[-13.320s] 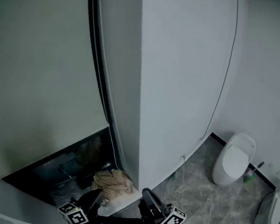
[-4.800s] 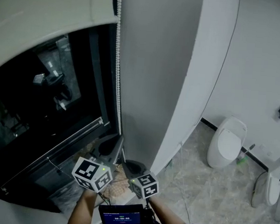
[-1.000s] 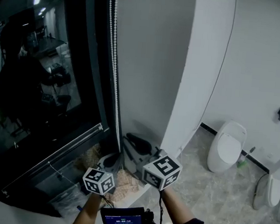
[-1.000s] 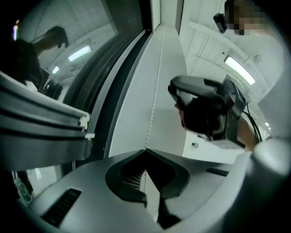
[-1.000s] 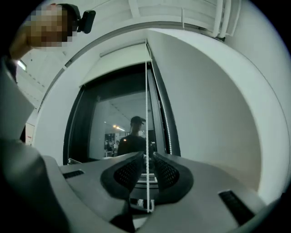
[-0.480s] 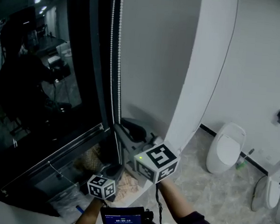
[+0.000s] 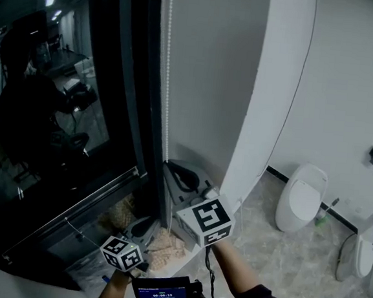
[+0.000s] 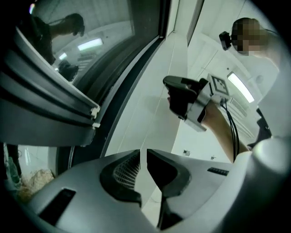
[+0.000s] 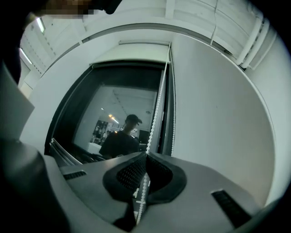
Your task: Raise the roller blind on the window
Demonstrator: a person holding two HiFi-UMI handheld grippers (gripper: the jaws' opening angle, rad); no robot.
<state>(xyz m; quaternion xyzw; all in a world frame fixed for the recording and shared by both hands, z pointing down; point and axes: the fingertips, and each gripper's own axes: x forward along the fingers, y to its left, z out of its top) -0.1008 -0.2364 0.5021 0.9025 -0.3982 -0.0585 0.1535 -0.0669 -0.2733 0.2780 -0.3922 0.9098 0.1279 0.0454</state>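
Note:
The window (image 7: pixel 61 102) shows dark glass, uncovered in the head view. The roller blind (image 9: pixel 136 53) sits rolled at the top of the frame. A white bead chain (image 7: pixel 167 78) hangs down the window's right edge. My right gripper (image 7: pixel 171 171) is shut on the bead chain (image 9: pixel 154 120), which runs up from its closed jaws (image 9: pixel 145 157). My left gripper (image 7: pixel 142 229) is lower and to the left, off the chain. Its jaws (image 8: pixel 144 154) stand a narrow gap apart with nothing between them. The right gripper (image 8: pixel 172 93) also shows in the left gripper view.
A grey wall panel (image 7: pixel 212 82) stands right of the chain. A crumpled cloth (image 7: pixel 165 244) lies on the sill below the grippers. A white urinal (image 7: pixel 301 197) and another fixture (image 7: pixel 359 254) stand on the tiled floor at right. A small screen (image 7: pixel 159 297) sits at the bottom.
The blind, nearly down 13 s ago, has gone up out of the head view. In the last second my left gripper dropped lower and left of the chain; the right gripper stayed on it.

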